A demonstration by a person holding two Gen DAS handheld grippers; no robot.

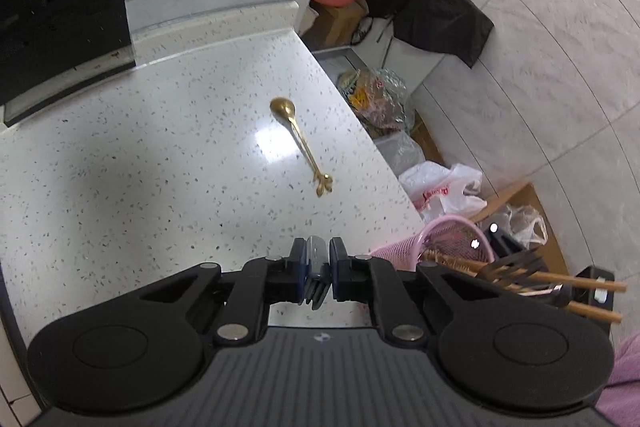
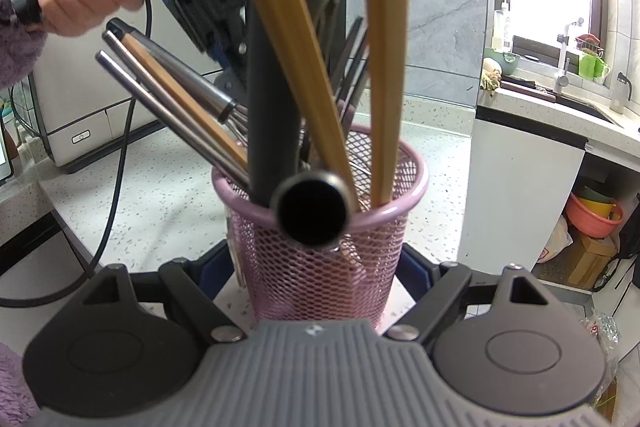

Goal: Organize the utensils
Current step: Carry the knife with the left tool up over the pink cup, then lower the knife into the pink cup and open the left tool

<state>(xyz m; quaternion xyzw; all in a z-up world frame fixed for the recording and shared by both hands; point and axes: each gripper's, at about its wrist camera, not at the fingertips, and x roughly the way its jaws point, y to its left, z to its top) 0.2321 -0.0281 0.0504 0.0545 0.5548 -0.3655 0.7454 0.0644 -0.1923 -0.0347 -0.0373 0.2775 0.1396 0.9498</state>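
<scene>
White speckled stone tabletop (image 1: 160,155) carries a gold metal spoon (image 1: 301,143) lying loose. Left hand-held gripper (image 1: 318,267) is clamped on a grey utensil handle (image 1: 316,259). Right hand-held gripper (image 2: 320,267) straddles the pink mesh utensil basket (image 2: 320,267); grip unclear. Crowded basket could tip toward the tabletop's edge when inserting.

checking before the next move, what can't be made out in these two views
- Left wrist: the grey utensil in the left gripper; pads hide most of it.
- Right wrist: the pink basket's contents; crowded handles block them.
- Right wrist: whether the right gripper touches the basket; fingertips hidden.
</scene>
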